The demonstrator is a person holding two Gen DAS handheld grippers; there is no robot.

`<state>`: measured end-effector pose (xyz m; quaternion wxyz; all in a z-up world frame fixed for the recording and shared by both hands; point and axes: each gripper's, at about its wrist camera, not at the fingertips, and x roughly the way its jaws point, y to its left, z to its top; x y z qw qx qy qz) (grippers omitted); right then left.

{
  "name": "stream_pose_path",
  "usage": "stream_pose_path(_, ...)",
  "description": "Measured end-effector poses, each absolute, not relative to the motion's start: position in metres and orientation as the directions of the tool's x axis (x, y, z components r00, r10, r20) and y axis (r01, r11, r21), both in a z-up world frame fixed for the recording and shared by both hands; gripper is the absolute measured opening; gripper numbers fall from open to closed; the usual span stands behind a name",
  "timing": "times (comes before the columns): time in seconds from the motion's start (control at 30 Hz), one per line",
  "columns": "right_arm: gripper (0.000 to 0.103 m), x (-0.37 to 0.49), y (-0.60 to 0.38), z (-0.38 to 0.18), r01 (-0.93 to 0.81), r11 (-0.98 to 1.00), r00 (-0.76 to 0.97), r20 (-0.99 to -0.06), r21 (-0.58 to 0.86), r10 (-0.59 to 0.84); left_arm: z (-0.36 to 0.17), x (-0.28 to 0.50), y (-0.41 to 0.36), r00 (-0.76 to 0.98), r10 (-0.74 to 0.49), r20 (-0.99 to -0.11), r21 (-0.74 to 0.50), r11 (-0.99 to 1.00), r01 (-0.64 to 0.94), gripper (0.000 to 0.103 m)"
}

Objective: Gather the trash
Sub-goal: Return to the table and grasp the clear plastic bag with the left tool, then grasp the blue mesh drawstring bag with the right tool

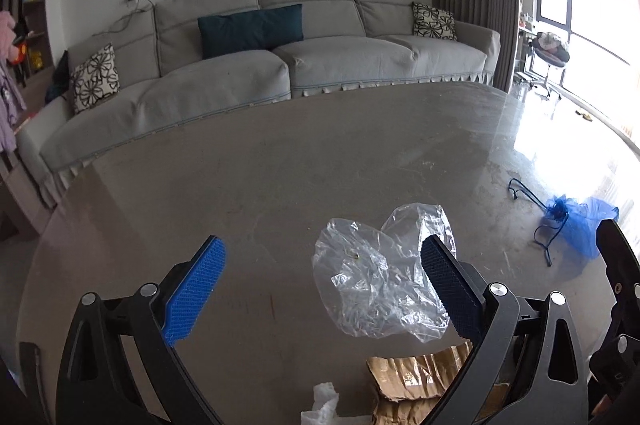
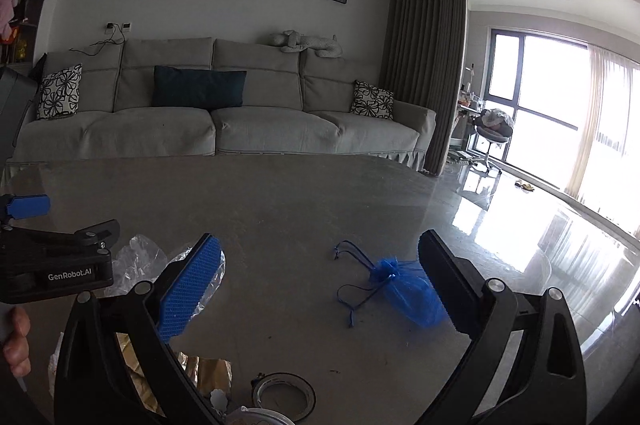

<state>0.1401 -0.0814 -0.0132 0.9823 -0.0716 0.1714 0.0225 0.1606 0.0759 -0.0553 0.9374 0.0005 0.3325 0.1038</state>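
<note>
A crumpled clear plastic bag (image 1: 376, 277) lies on the grey table (image 1: 280, 165), just inside the right finger of my open left gripper (image 1: 326, 285). It also shows in the right wrist view (image 2: 140, 257). A blue mesh drawstring pouch (image 2: 408, 289) lies beside the right finger of my open right gripper (image 2: 320, 281); it shows at the right in the left wrist view (image 1: 580, 225). Torn brown cardboard (image 1: 416, 385) and white tissue (image 1: 324, 405) lie near the front edge. Both grippers are empty.
A roll of tape (image 2: 284, 397) lies at the table's front edge. A grey sofa (image 1: 260, 73) with cushions stands behind the table. The left gripper's body (image 2: 56, 261) sits at the left of the right wrist view.
</note>
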Motion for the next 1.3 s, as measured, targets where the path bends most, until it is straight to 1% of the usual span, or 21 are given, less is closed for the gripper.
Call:
stream_pose_path(0.2, 0.098, 0.155, -0.066, -0.028, -0.098, 0.987, 0.925, -0.377, -0.123, 0.045, -0.075, 0.173, 0.073, 0.718, 0.195, -0.668, 0.099, 0.98, -0.173, 0.098)
stream_pose_path(0.27, 0.098, 0.159, -0.062, -0.031, -0.096, 0.988, 0.921, -0.388, -0.121, 0.042, -0.085, 0.178, 0.071, 0.69, 0.205, -0.694, 0.114, 0.978, -0.176, 0.098)
stream_pose_path(0.43, 0.098, 0.167, -0.066, -0.035, -0.092, 0.991, 0.916, -0.399, -0.101, 0.044, -0.112, 0.192, 0.07, 0.604, 0.186, -0.775, 0.121, 0.982, -0.148, 0.098)
stream_pose_path(0.53, 0.098, 0.17, -0.067, -0.04, -0.085, 0.992, 0.91, -0.413, -0.088, 0.041, -0.123, 0.199, 0.07, 0.559, 0.18, -0.809, 0.13, 0.983, -0.129, 0.098)
stream_pose_path(0.67, 0.098, 0.171, -0.07, -0.041, -0.08, 0.994, 0.906, -0.422, -0.076, 0.041, -0.137, 0.208, 0.071, 0.49, 0.149, -0.859, 0.121, 0.989, -0.087, 0.096)
stream_pose_path(0.73, 0.098, 0.17, -0.069, -0.04, -0.082, 0.994, 0.906, -0.42, -0.073, 0.044, -0.135, 0.209, 0.074, 0.485, 0.098, -0.869, 0.075, 0.995, -0.067, 0.086)
stream_pose_path(0.77, 0.098, 0.169, -0.069, -0.04, -0.083, 0.994, 0.908, -0.417, -0.074, 0.045, -0.133, 0.21, 0.074, 0.477, 0.061, -0.877, 0.041, 0.998, -0.052, 0.069)
stream_pose_path(0.8, 0.098, 0.168, -0.068, -0.039, -0.083, 0.994, 0.909, -0.414, -0.076, 0.044, -0.13, 0.209, 0.074, 0.476, 0.026, -0.879, 0.009, 0.999, -0.037, 0.045)
stream_pose_path(0.83, 0.098, 0.168, -0.068, -0.038, -0.085, 0.993, 0.909, -0.414, -0.078, 0.045, -0.129, 0.208, 0.072, 0.474, 0.023, -0.88, 0.013, 1.0, -0.025, 0.032)
stream_pose_path(0.87, 0.098, 0.167, -0.067, -0.038, -0.087, 0.993, 0.909, -0.413, -0.08, 0.047, -0.128, 0.207, 0.069, 0.472, 0.02, -0.881, 0.016, 1.0, -0.012, 0.021)
stream_pose_path(0.9, 0.098, 0.166, -0.067, -0.038, -0.087, 0.993, 0.91, -0.412, -0.08, 0.046, -0.128, 0.205, 0.068, 0.476, 0.029, -0.879, 0.027, 1.0, -0.012, 0.016)
stream_pose_path(0.97, 0.098, 0.164, -0.067, -0.037, -0.088, 0.993, 0.91, -0.412, -0.078, 0.048, -0.127, 0.202, 0.063, 0.484, 0.054, -0.873, 0.06, 0.998, -0.003, 0.012)
stream_pose_path(1.07, 0.098, 0.162, -0.069, -0.036, -0.089, 0.992, 0.91, -0.411, -0.084, 0.047, -0.117, 0.191, 0.06, 0.518, 0.049, -0.854, 0.059, 0.998, 0.003, 0.008)
stream_pose_path(1.17, 0.098, 0.161, -0.072, -0.034, -0.076, 0.993, 0.914, -0.404, -0.093, 0.032, -0.096, 0.178, 0.062, 0.589, 0.067, -0.805, 0.075, 0.997, -0.01, 0.008)
stream_pose_path(1.23, 0.098, 0.161, -0.077, -0.032, -0.058, 0.994, 0.917, -0.398, -0.088, 0.018, -0.081, 0.17, 0.061, 0.64, 0.042, -0.767, 0.044, 0.999, -0.013, 0.008)
stream_pose_path(1.3, 0.098, 0.165, -0.082, -0.031, -0.031, 0.996, 0.92, -0.391, -0.088, -0.006, -0.068, 0.162, 0.059, 0.684, 0.065, -0.727, 0.057, 0.998, -0.035, 0.008)
